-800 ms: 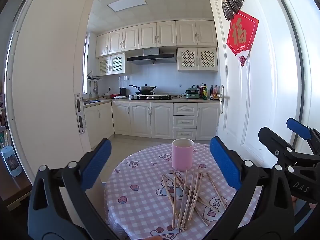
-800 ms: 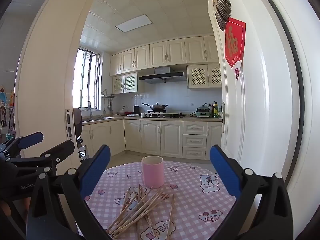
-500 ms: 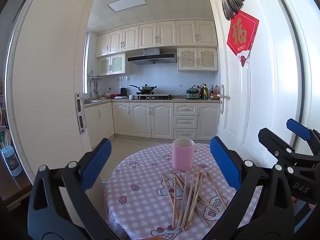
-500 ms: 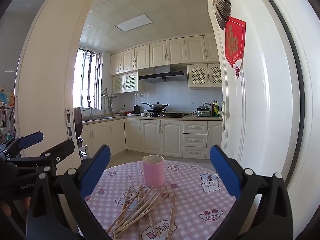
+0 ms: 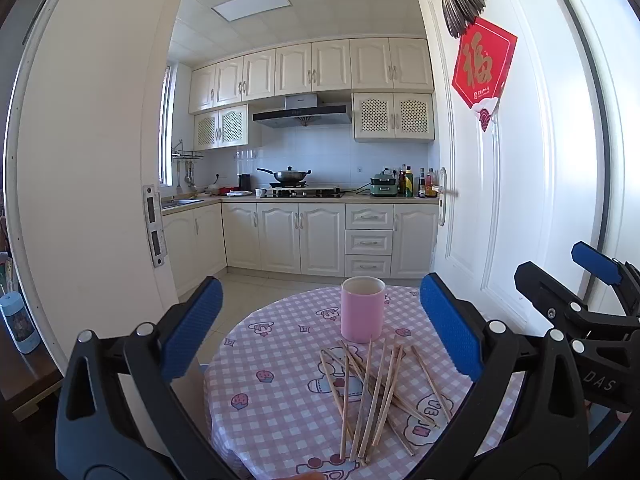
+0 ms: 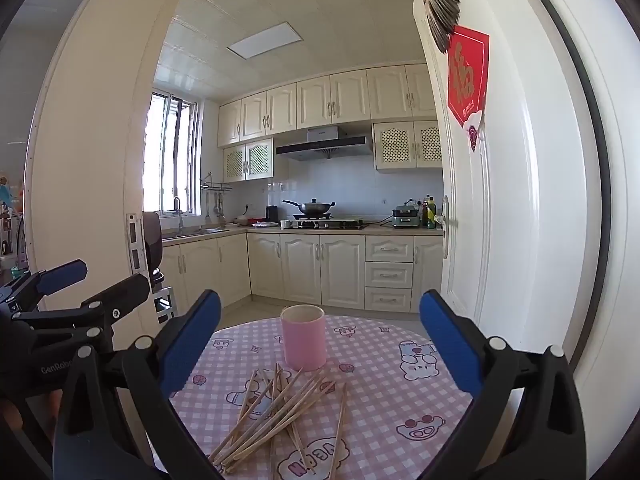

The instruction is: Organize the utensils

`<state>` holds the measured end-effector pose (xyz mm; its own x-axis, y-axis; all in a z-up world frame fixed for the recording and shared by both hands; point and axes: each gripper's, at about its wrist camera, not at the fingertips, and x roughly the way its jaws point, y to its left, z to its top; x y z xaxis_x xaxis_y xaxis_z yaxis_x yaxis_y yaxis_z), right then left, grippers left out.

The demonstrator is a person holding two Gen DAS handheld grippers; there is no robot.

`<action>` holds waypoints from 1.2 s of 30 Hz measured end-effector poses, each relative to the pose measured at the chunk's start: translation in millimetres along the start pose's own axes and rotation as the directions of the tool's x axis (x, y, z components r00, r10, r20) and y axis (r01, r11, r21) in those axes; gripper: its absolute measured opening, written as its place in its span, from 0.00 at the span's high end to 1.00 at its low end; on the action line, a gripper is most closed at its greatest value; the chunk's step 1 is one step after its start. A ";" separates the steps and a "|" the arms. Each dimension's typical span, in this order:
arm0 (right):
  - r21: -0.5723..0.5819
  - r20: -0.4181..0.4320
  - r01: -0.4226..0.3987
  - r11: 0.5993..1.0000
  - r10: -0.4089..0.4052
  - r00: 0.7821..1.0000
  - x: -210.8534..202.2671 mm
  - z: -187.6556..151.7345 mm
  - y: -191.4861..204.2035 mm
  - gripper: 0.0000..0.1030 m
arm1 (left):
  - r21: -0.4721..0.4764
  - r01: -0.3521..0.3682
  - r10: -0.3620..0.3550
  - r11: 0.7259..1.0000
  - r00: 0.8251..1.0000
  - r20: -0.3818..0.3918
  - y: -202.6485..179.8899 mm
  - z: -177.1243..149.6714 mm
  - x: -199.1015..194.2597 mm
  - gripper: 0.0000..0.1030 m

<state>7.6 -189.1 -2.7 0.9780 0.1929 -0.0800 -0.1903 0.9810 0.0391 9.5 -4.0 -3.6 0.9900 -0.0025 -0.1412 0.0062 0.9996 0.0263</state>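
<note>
I see pale wooden chopsticks (image 5: 372,396), matt, between my left gripper's (image 5: 320,334) blue ribbed pads (image 5: 192,326). Just beyond them the pink cup (image 5: 362,308) looks smooth ceramic. The checked tablecloth (image 5: 276,352) shines slightly, like plastic.

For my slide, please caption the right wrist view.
Open right tongs above loose chopsticks beside a pink cup.

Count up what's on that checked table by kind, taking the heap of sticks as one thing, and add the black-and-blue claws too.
Cup: 1, pink
Stick heap: 1
Grippers: 2, the left gripper and the right gripper, both open
Total: 4
</note>
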 end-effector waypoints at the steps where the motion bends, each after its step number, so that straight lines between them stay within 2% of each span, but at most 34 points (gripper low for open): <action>1: 0.002 -0.001 0.001 1.000 -0.001 1.000 0.7 -0.4 -0.1 0.07 | 0.000 0.000 0.000 1.000 1.000 0.000 -0.7 0.5 0.7 0.06; 22: 0.015 -0.036 0.012 1.000 -0.012 0.999 26.8 2.4 -9.4 0.07 | 0.007 0.012 -0.012 1.000 1.000 -0.021 2.7 -3.0 35.4 0.06; 36: 0.009 -0.046 0.006 1.000 -0.006 0.999 44.0 9.4 -4.3 0.07 | 0.021 -0.007 0.007 1.000 1.000 -0.019 9.2 4.9 49.1 0.06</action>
<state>52.2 -185.0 3.0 0.9741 0.1880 -0.1259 -0.1834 0.9819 0.0473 58.9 5.0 -5.5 0.9871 0.0055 -0.1598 0.0022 0.9988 0.0482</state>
